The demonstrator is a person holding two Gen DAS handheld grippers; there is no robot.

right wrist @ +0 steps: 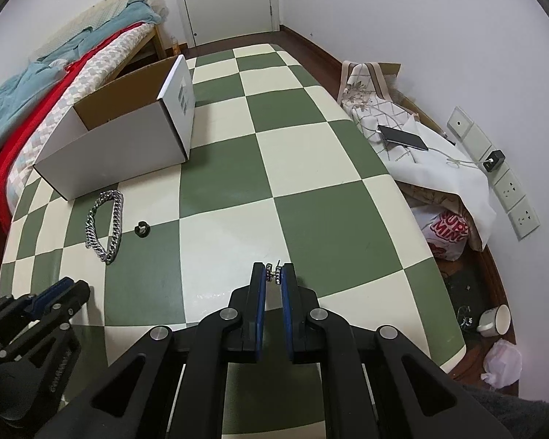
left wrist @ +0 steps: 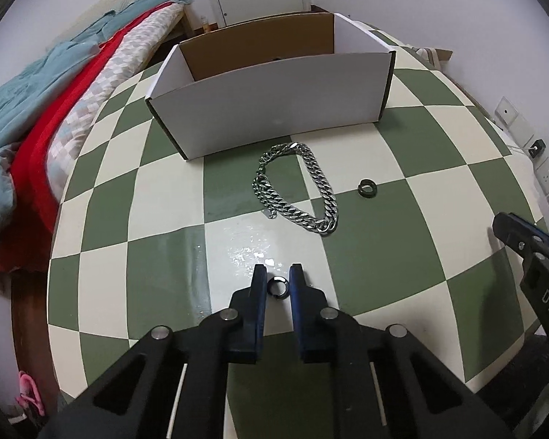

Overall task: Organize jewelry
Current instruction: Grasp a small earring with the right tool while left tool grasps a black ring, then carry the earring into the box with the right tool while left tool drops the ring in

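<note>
A ring (left wrist: pixel 278 286) is gripped between the left tongs (left wrist: pixel 277 274) and an earring (right wrist: pixel 274 273) between the right tongs (right wrist: pixel 273 274), both low over the surface (right wrist: pixel 311 168), with the box (left wrist: pixel 267 109) lying ahead, nearer the left.

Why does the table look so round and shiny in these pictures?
Left wrist view: the fisheye lens bulges the checkered table, and a light glares off it just ahead of the left gripper, around the ring. Right wrist view: same bending, the wall sockets curve; only faint glare near the right gripper.
</note>
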